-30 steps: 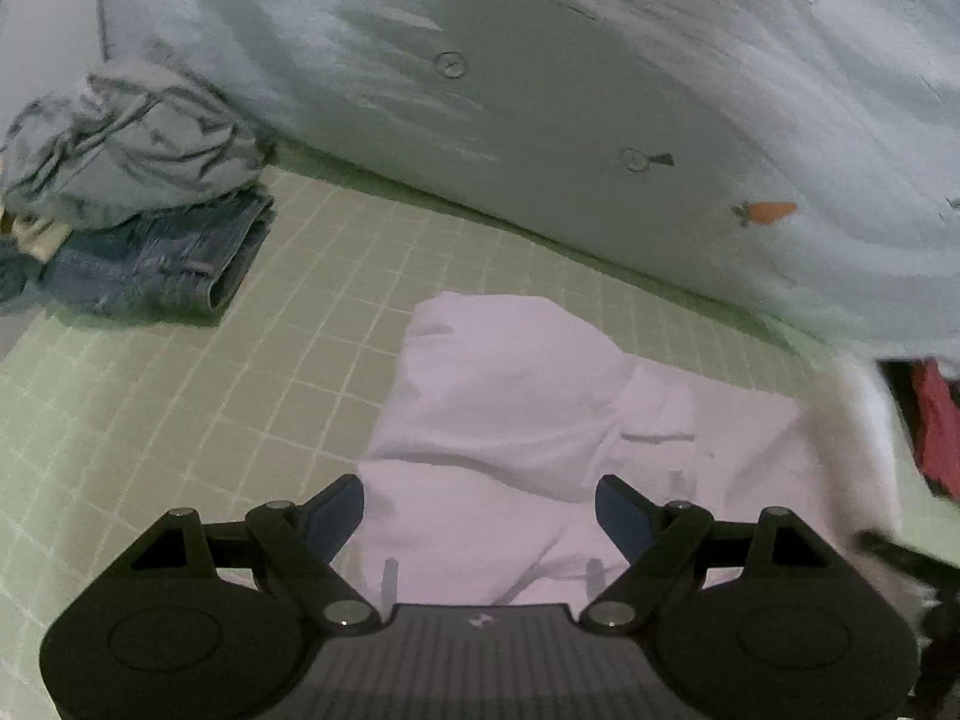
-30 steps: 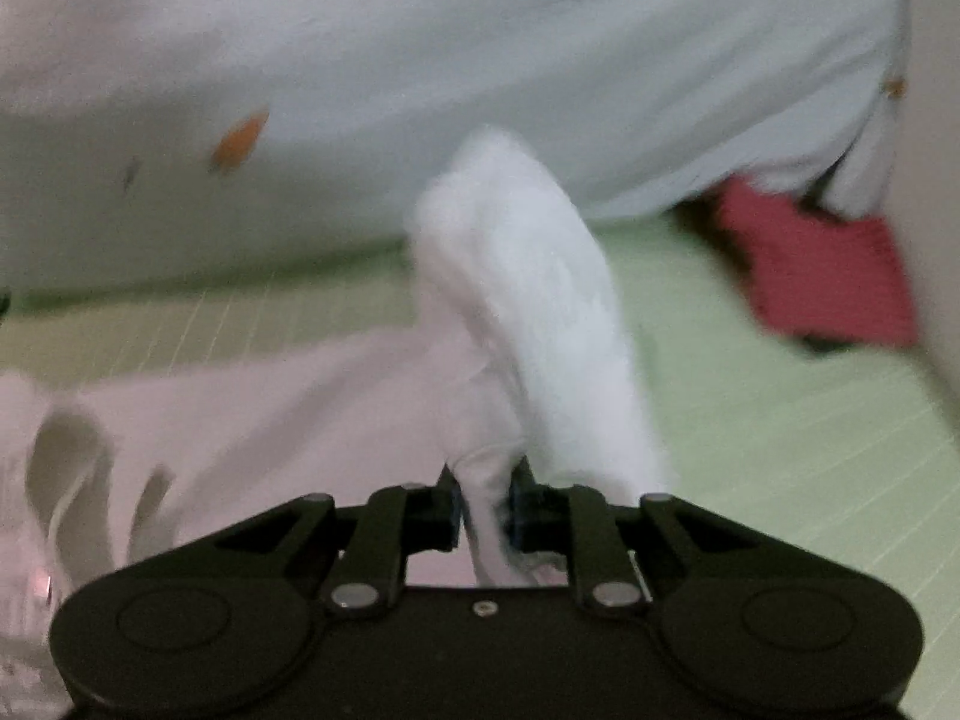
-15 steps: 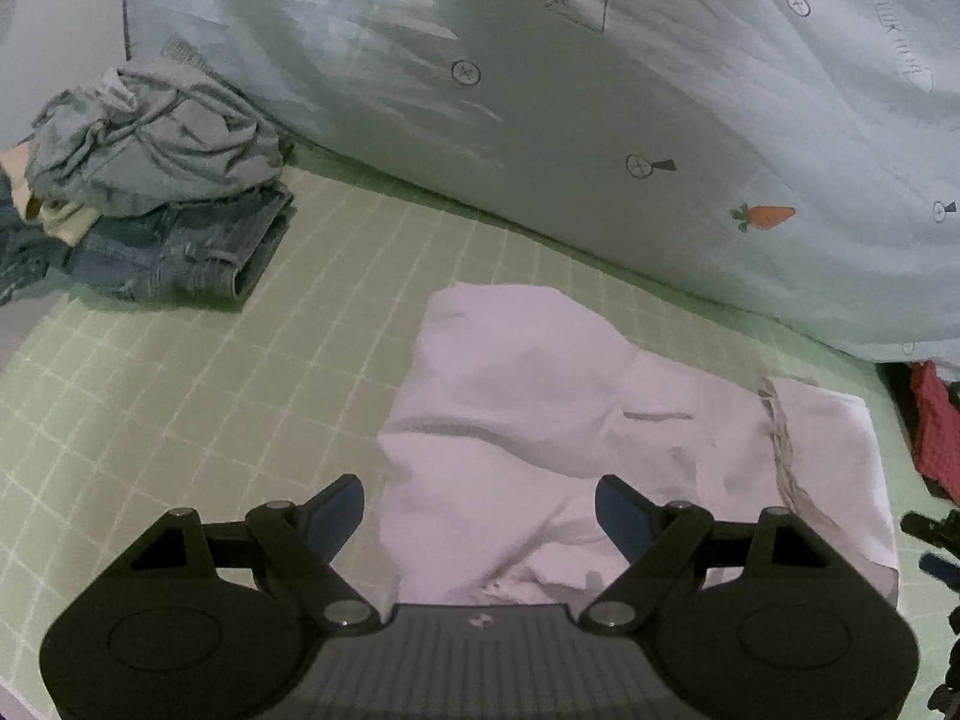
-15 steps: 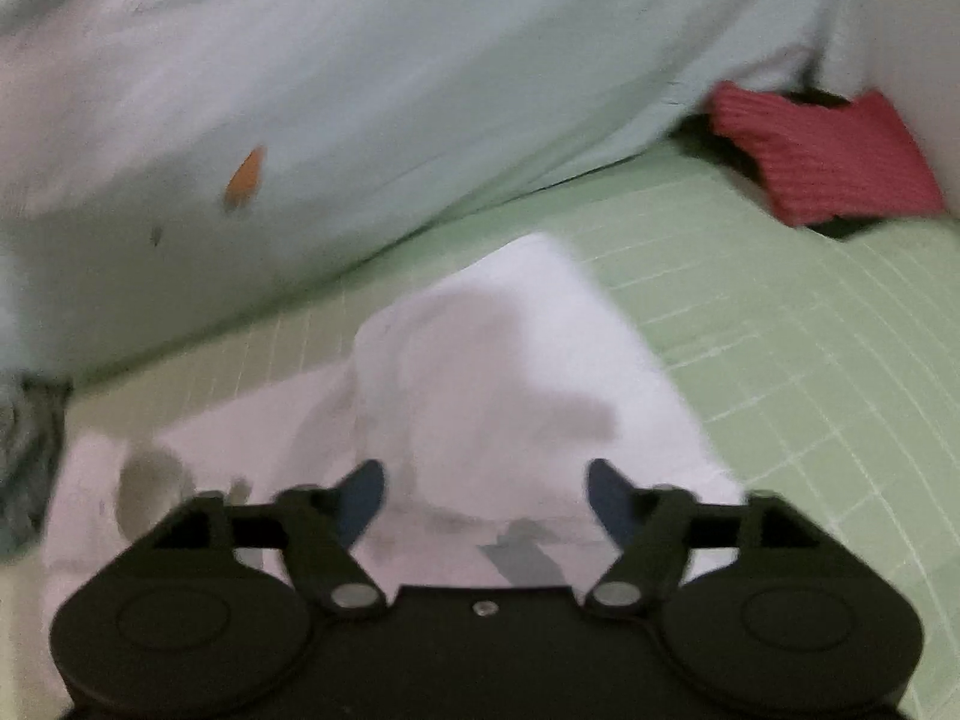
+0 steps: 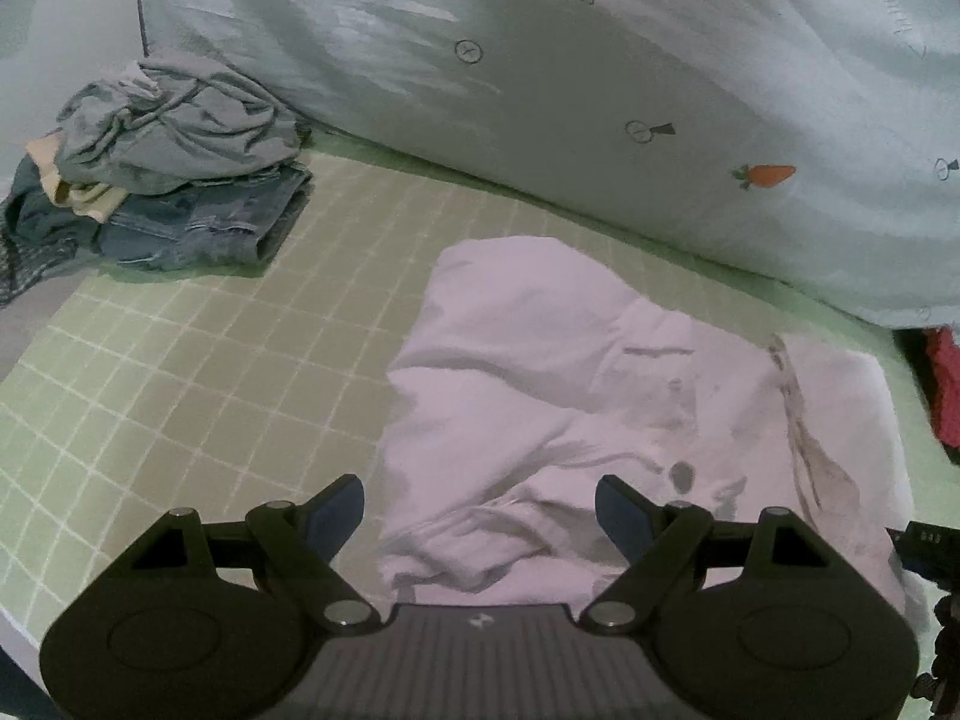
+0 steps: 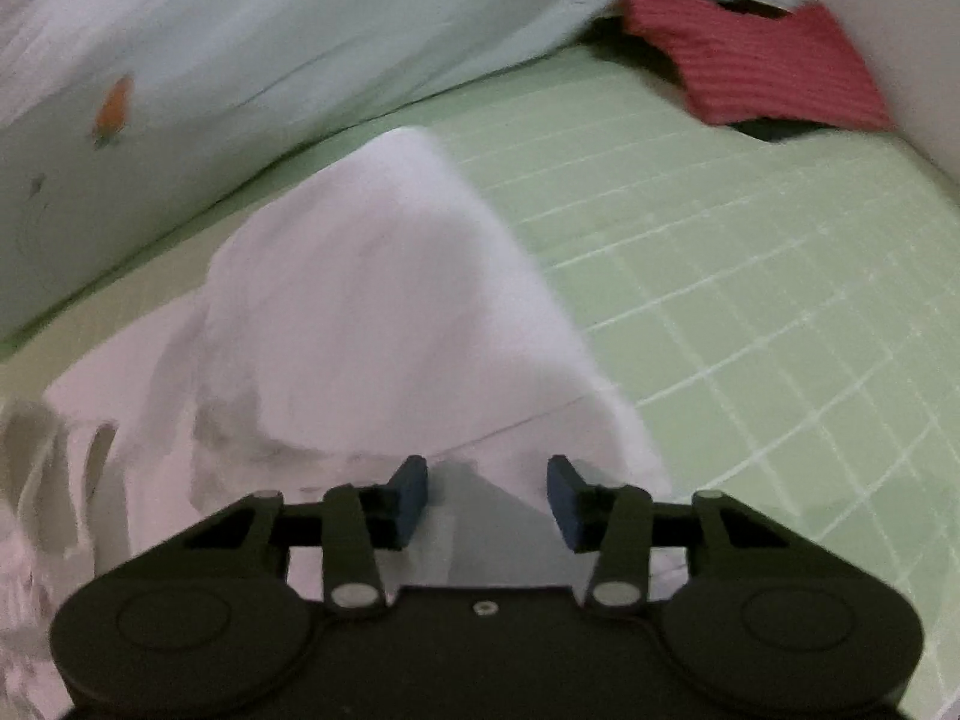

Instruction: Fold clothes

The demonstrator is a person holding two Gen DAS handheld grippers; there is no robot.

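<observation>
A white garment (image 5: 588,402) lies crumpled and partly folded on the green checked sheet (image 5: 198,372). My left gripper (image 5: 480,510) is open and empty just above the garment's near edge. In the right wrist view the same white garment (image 6: 372,312) lies in a folded heap. My right gripper (image 6: 487,498) is open over its near part, with nothing between the pads.
A pile of grey and denim clothes (image 5: 174,162) sits at the far left. A pale quilt with carrot prints (image 5: 600,90) runs along the back. A red knitted garment (image 6: 762,66) lies at the far right by a white wall (image 6: 888,24).
My right gripper has let go of the white garment's end, which dropped onto the rest, and its jaws have since narrowed somewhat. The left gripper stayed open and drew back slightly.
</observation>
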